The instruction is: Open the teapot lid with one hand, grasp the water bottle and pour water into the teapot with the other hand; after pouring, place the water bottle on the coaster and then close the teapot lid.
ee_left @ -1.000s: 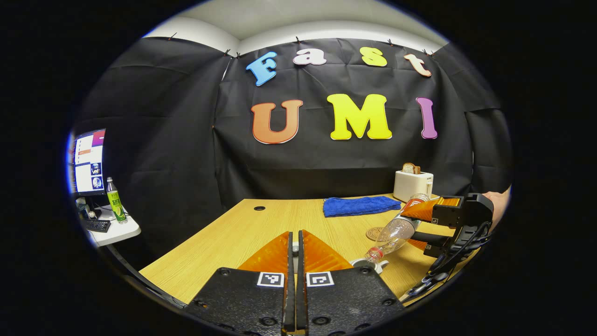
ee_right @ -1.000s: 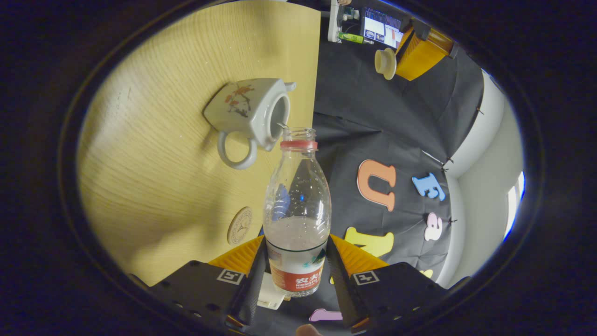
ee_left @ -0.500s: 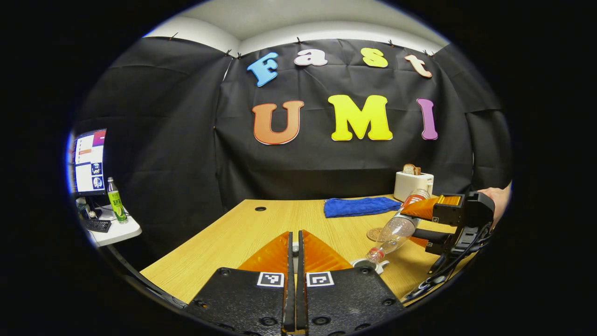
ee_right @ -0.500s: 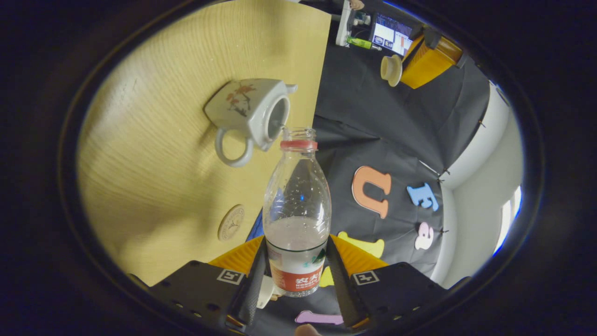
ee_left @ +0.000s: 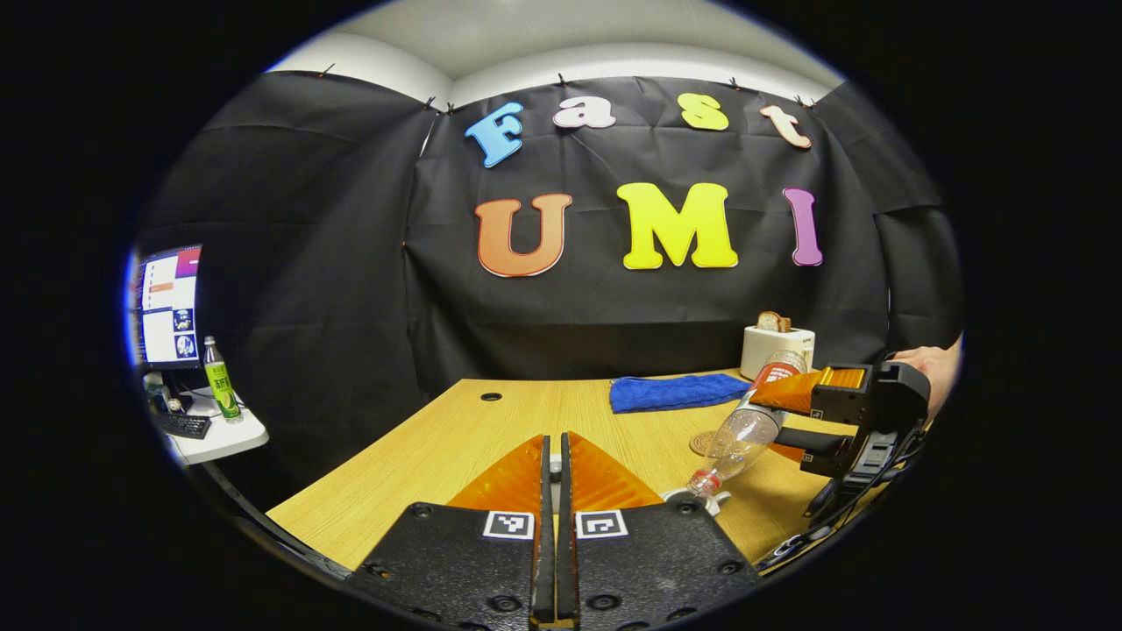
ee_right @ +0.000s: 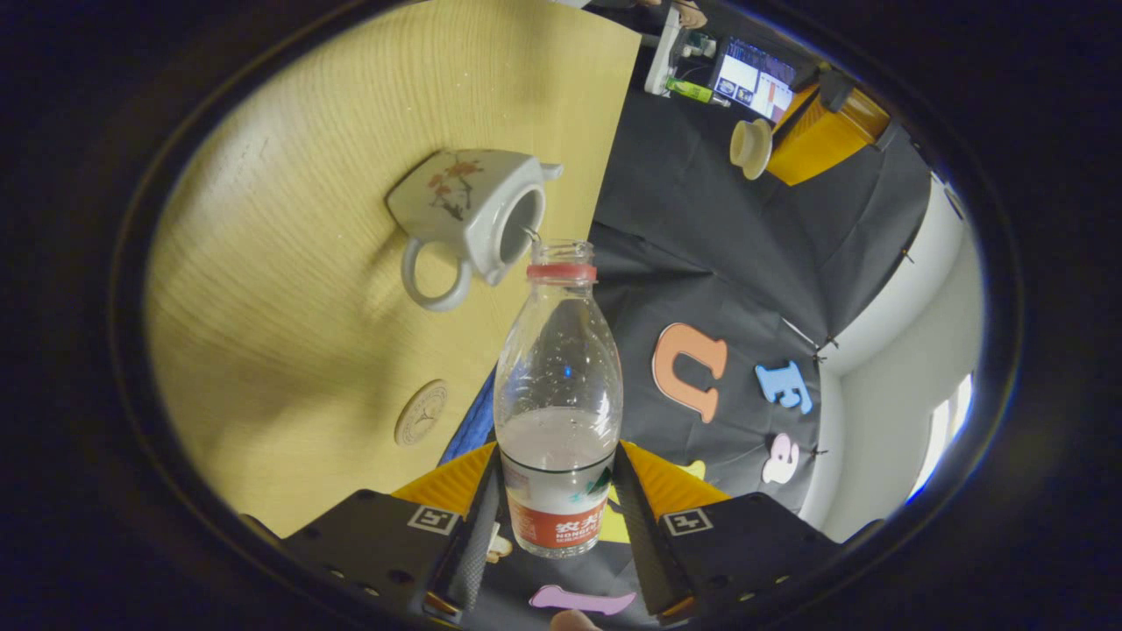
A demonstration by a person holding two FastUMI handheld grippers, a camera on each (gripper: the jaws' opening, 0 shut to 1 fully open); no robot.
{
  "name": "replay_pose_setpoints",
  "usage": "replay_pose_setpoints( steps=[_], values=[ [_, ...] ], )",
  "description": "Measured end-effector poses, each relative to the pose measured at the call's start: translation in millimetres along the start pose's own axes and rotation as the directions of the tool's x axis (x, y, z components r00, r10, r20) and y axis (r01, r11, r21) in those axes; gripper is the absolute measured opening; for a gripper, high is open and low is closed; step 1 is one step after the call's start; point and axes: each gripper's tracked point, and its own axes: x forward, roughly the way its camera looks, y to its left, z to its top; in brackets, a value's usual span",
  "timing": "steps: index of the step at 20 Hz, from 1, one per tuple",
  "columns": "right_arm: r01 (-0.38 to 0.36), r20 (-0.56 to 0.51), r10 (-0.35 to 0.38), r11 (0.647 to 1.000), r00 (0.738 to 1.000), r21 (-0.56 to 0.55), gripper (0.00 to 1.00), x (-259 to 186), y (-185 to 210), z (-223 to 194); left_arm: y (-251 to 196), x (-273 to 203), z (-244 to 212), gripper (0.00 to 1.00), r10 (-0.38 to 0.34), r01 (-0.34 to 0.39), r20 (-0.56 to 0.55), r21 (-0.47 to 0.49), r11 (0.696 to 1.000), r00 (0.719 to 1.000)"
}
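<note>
1. In the right gripper view, the right gripper [ee_right: 557, 491] is clamping a clear water bottle [ee_right: 558, 386] between both fingers at its labelled lower body, the uncapped neck tipping toward the open mouth of a white teapot [ee_right: 465, 210].
2. The teapot is sitting on the wooden table [ee_right: 307, 289], its handle loop and a painted floral motif facing the camera; the bottle's rim is hanging just beside the pot's opening, and a thin streak seems to be running from it, though it is too small to be sure.
3. A round coaster [ee_right: 422, 413] is lying bare on the table, apart from the teapot and nearer the gripper.
4. Farther off in that view, the left gripper [ee_right: 806, 145] is holding the teapot lid [ee_right: 752, 148] aloft, well clear of the pot.
5. In the left gripper view, the left gripper's fingers [ee_left: 513, 478] are standing nearly together, with a sliver of something pale showing between them.
6. Also there, the bottle [ee_left: 741, 434] is slanting neck-down over the teapot's rim [ee_left: 697, 499], gripped by the right gripper [ee_left: 793, 412] with a hand [ee_left: 931, 368] behind it.
7. A blue cloth [ee_left: 675, 391] and a white toaster [ee_left: 776, 349] with bread are resting along the table's far edge.
</note>
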Motion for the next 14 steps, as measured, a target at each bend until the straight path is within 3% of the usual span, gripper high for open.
replay_pose_setpoints(
  steps=[14],
  values=[
    [0.036,0.012,-0.034,0.991,0.999,-0.127,0.69,2,-18,1,6,-2,2,0.04,0.004,-0.004,0.010,-0.011,1.000,1.000]
  ],
)
